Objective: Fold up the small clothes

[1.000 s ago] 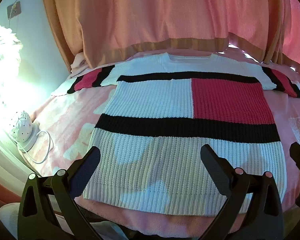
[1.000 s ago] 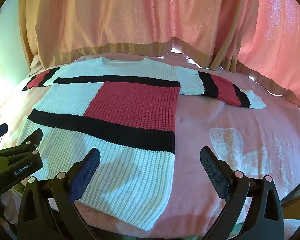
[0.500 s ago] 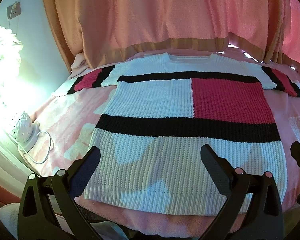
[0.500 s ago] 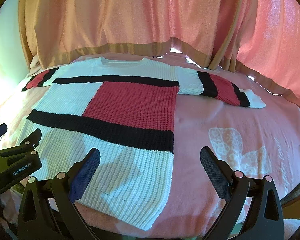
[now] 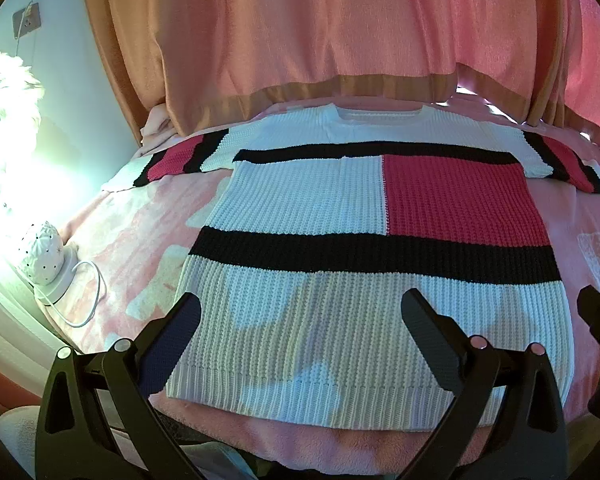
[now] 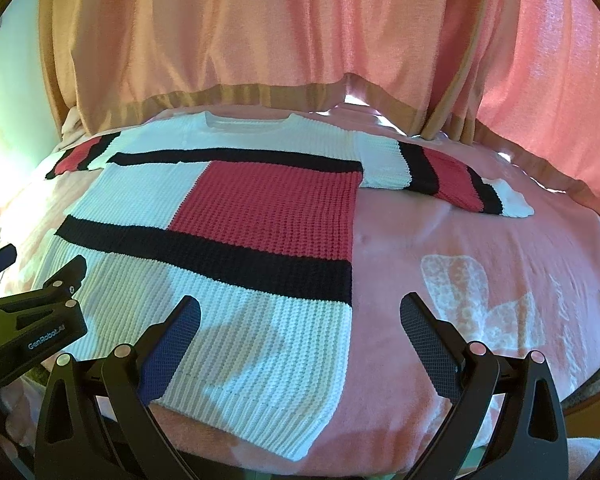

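A knitted sweater (image 5: 340,240) in white, black and red blocks lies flat and spread out on a pink blanket (image 5: 132,248), both sleeves stretched to the sides. My left gripper (image 5: 300,320) hovers open above the hem near the front edge, nothing between its fingers. In the right wrist view the same sweater (image 6: 228,232) fills the left half, its right sleeve (image 6: 448,176) reaching toward the middle. My right gripper (image 6: 300,320) is open and empty over the sweater's lower right corner. The left gripper's body (image 6: 28,328) shows at the left edge there.
Orange-pink curtains (image 5: 320,32) hang along the far side of the bed. A small white dotted lamp (image 5: 42,254) with a white cable sits at the left edge by a bright window. Bare pink blanket (image 6: 500,280) lies right of the sweater.
Both grippers have drifted slightly back and up, so the sweater sits a touch lower in view. Nothing was grasped or released.
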{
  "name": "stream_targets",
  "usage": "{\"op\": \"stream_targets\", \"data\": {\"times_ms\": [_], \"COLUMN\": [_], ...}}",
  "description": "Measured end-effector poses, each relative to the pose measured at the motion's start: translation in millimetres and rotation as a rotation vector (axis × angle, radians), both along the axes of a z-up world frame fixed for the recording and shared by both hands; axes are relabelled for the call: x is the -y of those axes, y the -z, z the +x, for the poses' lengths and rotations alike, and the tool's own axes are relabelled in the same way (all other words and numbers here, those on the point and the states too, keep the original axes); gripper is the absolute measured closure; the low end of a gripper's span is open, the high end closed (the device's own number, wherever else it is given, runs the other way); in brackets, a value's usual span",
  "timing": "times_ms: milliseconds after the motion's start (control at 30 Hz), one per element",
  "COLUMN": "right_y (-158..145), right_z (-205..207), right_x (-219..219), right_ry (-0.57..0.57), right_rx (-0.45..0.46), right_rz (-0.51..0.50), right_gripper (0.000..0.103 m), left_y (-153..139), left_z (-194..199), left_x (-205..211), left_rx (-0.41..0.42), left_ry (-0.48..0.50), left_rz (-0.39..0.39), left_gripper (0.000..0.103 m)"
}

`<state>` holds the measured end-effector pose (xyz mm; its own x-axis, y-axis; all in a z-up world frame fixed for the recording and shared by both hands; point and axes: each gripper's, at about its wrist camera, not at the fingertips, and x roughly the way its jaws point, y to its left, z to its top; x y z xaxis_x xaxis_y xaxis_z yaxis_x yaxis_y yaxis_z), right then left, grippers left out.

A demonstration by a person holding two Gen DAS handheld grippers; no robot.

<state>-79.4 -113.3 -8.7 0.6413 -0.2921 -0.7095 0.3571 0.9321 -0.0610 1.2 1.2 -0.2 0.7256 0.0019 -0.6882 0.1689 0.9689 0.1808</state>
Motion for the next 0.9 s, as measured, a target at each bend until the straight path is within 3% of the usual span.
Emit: {"op": "stream_targets", "data": {"times_ms": [900], "right_y": [2.9], "right_z": [5.2], "right_x": [-6.6], "right_ry": [-0.020], "right_rx": [-0.006], "right_rz": [0.015], "right_gripper": [0.005], "left_y": [4.8], "left_z": [2.3], "left_x": [-6.3], "left_rx": [-0.003], "left_ry": [-0.007], "left_rz": [-0.001], "left_gripper": [0.005]}}
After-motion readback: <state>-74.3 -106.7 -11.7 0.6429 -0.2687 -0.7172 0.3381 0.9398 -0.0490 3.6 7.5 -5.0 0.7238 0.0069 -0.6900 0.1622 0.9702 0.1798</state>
